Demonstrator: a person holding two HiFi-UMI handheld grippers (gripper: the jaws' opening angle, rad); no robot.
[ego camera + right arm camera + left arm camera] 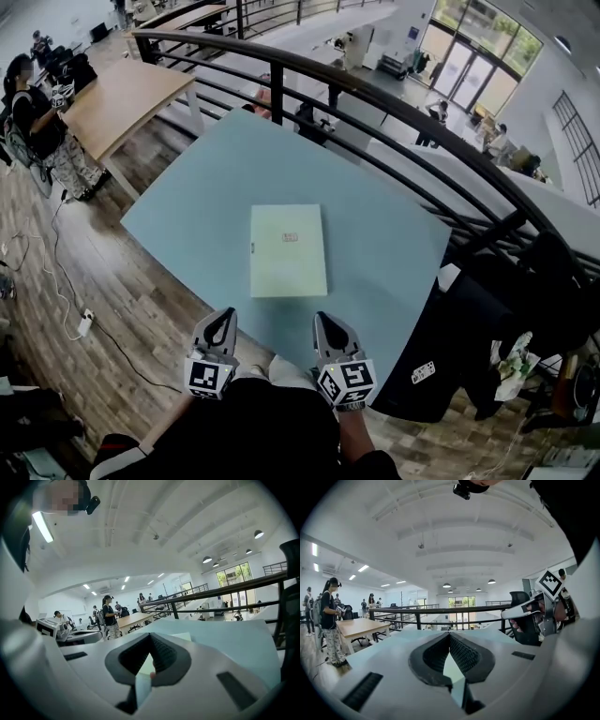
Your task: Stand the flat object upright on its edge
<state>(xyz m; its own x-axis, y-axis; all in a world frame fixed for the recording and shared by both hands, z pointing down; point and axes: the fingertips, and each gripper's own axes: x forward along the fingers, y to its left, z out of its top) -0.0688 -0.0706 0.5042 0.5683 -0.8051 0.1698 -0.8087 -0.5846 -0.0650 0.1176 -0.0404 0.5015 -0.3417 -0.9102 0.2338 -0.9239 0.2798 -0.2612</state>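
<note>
A flat pale green book point(288, 250) with a small red label lies face up in the middle of the light blue table point(187, 197). My left gripper point(223, 321) hangs at the table's near edge, just short of the book's near left corner, jaws shut and empty. My right gripper point(326, 323) sits beside it, near the book's near right corner, also shut on nothing. In the left gripper view the shut gripper tips point(450, 634) point over the table top. In the right gripper view the shut gripper tips point(151, 635) point at the book point(183, 636) ahead.
A black metal railing point(375, 94) runs along the table's far and right sides. A wooden table point(122, 98) stands at the left with a person point(37, 122) beside it. A black office chair point(487, 328) is at the right. Cables lie on the wooden floor point(66, 281).
</note>
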